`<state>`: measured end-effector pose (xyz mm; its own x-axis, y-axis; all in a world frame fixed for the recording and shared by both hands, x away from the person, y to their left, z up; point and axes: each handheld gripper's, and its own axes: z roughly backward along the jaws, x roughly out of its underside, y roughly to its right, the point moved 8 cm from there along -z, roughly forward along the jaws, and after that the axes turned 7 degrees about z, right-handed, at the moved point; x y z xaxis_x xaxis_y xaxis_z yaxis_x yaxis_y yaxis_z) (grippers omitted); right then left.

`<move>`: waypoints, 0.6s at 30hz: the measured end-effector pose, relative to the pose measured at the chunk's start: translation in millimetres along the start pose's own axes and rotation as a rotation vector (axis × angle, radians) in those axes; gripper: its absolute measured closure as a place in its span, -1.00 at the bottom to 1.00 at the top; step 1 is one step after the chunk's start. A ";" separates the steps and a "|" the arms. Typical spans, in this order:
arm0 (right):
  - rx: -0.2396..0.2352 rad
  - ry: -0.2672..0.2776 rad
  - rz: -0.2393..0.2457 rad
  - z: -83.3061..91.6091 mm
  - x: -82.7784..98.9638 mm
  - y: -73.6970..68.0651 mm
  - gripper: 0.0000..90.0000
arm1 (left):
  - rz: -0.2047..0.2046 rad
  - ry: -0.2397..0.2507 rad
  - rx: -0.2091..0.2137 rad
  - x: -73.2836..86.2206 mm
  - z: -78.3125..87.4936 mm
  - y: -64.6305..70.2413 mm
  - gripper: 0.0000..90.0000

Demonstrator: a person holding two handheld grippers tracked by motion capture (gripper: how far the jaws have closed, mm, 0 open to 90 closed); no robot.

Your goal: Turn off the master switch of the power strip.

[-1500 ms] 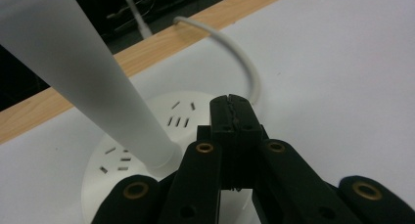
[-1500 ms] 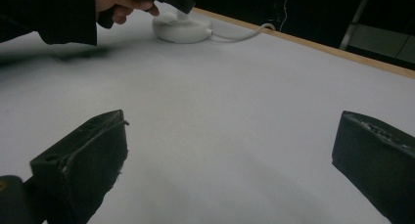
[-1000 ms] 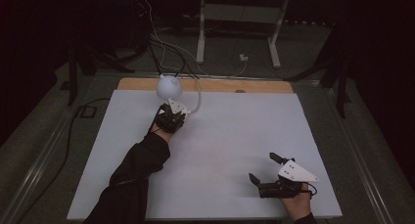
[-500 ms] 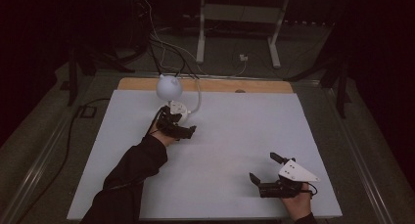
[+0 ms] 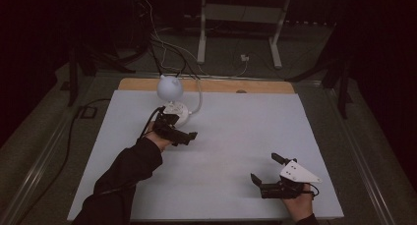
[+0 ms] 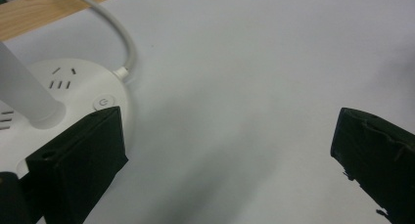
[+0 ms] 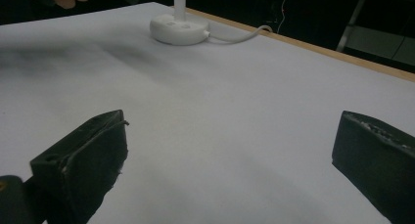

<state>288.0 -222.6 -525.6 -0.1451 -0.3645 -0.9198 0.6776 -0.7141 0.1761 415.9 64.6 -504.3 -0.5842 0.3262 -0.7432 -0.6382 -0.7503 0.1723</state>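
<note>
A: The room is dark all round; a white sheet covers the table [image 5: 231, 151], with a bare wooden strip along its far edge. What sits on it?

B: One thing: a small white desk lamp [image 5: 173, 99] at the far left, round base on the sheet, a slim stem rising upright to a globe-shaped head. Its white cord [image 6: 115, 33] leaves the base and runs off toward the far edge.

A: And the left gripper [image 5: 184, 135]?

B: Just on the near side of the base, apart from it. Its jaws have just been opening and now stand wide with nothing between them; in the left gripper view one jaw hangs beside the base's rim, right by the power button [image 6: 102, 102], the other out over bare sheet.

A: So the base lies which way from those jaws?

B: Far and slightly left of them. I would judge the button was the business here, though the dim high view does not let me say whether the lamp is lit.

A: The right gripper [image 5: 269, 176]?

B: Near right corner, well apart from the lamp, jaws also spread and empty. The left hand is by far the nearer one for any further touch.
</note>
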 end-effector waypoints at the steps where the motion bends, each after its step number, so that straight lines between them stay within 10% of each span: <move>1: 0.000 0.001 0.001 0.0 -0.2 -0.2 -1.00 | -0.004 0.002 0.002 0.3 2.6 0.1 -0.99; 18: -0.001 -0.002 -0.001 -0.3 -0.1 -1.0 -1.00 | -0.024 -0.020 0.004 34.9 41.3 -10.3 -0.99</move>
<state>287.5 -221.7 -525.8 -0.1471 -0.3646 -0.9195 0.6782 -0.7138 0.1746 381.4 107.4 -505.3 -0.5787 0.3551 -0.7342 -0.6539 -0.7400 0.1576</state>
